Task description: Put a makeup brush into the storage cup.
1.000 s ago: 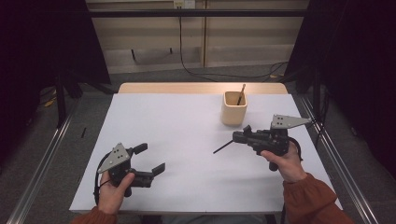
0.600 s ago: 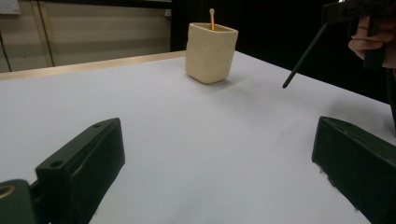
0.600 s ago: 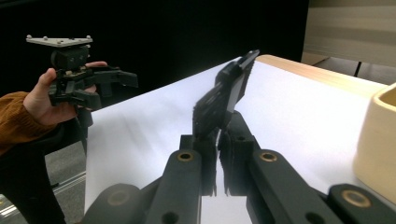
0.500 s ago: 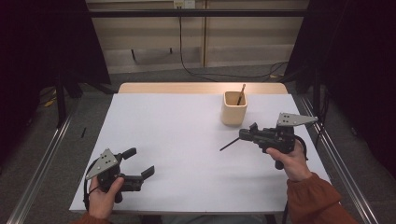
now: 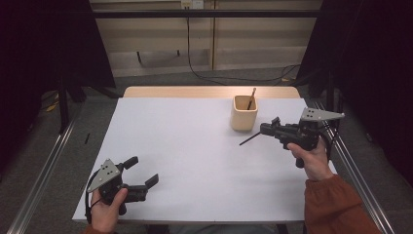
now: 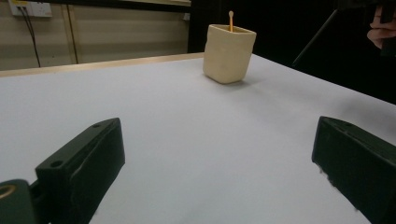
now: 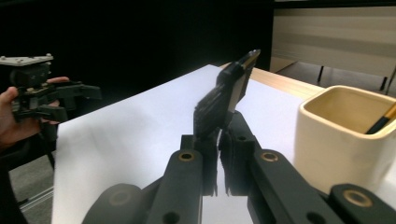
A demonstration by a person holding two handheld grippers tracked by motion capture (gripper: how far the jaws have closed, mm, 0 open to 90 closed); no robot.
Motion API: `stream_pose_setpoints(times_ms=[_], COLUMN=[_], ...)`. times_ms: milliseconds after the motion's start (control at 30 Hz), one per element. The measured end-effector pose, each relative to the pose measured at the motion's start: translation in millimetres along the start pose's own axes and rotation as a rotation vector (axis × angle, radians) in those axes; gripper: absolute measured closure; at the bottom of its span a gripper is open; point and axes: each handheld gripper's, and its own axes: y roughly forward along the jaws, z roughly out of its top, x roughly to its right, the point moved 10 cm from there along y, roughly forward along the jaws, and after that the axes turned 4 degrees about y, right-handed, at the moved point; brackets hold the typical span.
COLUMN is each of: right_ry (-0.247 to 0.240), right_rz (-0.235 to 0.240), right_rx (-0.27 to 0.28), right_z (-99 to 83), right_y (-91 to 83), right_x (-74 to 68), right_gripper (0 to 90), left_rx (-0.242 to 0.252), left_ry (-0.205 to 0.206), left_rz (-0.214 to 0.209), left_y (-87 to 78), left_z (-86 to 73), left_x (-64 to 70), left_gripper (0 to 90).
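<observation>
We see a white tabletop (image 5: 195, 146) under the high camera, with a person's hands coming in from its near edge, one gripper in each.

The left gripper (image 5: 141, 176) sits low at the near left corner of the tabletop, held in the person's left hand (image 5: 108, 210). Its jaws stand wide apart with nothing between them; in the left gripper view the two black jaws frame bare white surface, and we make out the cup well beyond them.

The right gripper (image 5: 267, 129) hovers at the right side of the tabletop, just beside the cup, in the person's right hand (image 5: 308, 156), whose rust-coloured sleeve (image 5: 336, 204) runs to the bottom edge. Its jaws are drawn together on a thin dark stick (image 5: 249, 140), which juts out from their tips and slants down toward the tabletop. In the right gripper view the jaws meet with no gap, and we cannot make out the stick itself there.

The beige cup (image 5: 244, 112) stands upright at the far right-centre of the tabletop, square-mouthed with rounded corners. Inside it leans one slim wooden stick (image 5: 252, 97), its pale tip rising above the rim.

The dark stick is straight, very thin and held clear of the cup.
</observation>
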Motion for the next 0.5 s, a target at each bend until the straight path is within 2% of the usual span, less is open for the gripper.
stream_pose_setpoints(times_ms=[167, 500], right_ry=[-0.004, -0.030], right_rz=[-0.024, -0.055], right_rx=[-0.010, -0.003], right_z=[5.5, 26.8], right_y=[1.9, 7.0], right_x=[10.3, 21.7], right_gripper=[85.6, 85.6], left_rx=[-0.001, 0.001], left_ry=[-0.024, -0.012], left_rz=[0.010, 0.001], left_y=[-2.4, -3.0], left_z=[-3.3, -3.2], left_x=[-4.3, -2.3], left_gripper=[2.5, 2.0])
